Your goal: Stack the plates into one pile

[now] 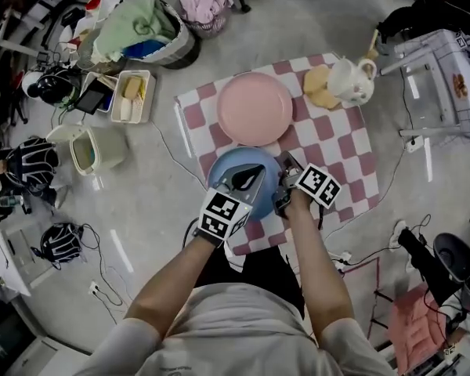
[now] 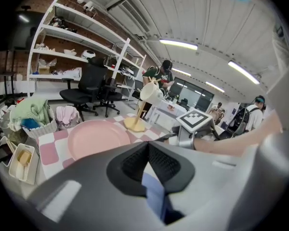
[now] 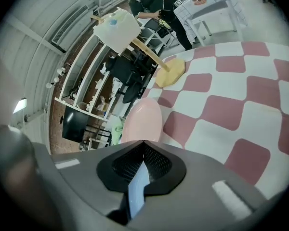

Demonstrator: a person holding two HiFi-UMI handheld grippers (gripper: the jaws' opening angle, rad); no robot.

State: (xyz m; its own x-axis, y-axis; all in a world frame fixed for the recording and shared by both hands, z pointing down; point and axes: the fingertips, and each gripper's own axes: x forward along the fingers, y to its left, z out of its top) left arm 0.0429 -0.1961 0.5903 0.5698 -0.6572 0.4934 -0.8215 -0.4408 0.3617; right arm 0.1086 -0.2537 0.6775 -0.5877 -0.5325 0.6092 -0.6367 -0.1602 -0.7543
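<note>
A pink plate (image 1: 254, 108) lies on the red-and-white checked cloth (image 1: 337, 151). Just nearer me is a blue plate (image 1: 227, 171). My left gripper (image 1: 249, 178) is shut on the blue plate's near rim, and my right gripper (image 1: 281, 182) is shut on its right rim. In the left gripper view the jaws (image 2: 147, 147) are shut, with a strip of the blue plate (image 2: 154, 196) between them and the pink plate (image 2: 96, 137) beyond. The right gripper view shows its jaws (image 3: 143, 146) shut on the blue plate's edge (image 3: 137, 186), with the pink plate (image 3: 143, 121) ahead.
A white pitcher (image 1: 351, 81) stands on a yellow mat (image 1: 319, 88) at the cloth's far right corner. On the floor to the left are a laundry basket (image 1: 141, 34), a tray (image 1: 133, 96) and a white bin (image 1: 94, 149). A white table (image 1: 446, 73) stands at the right.
</note>
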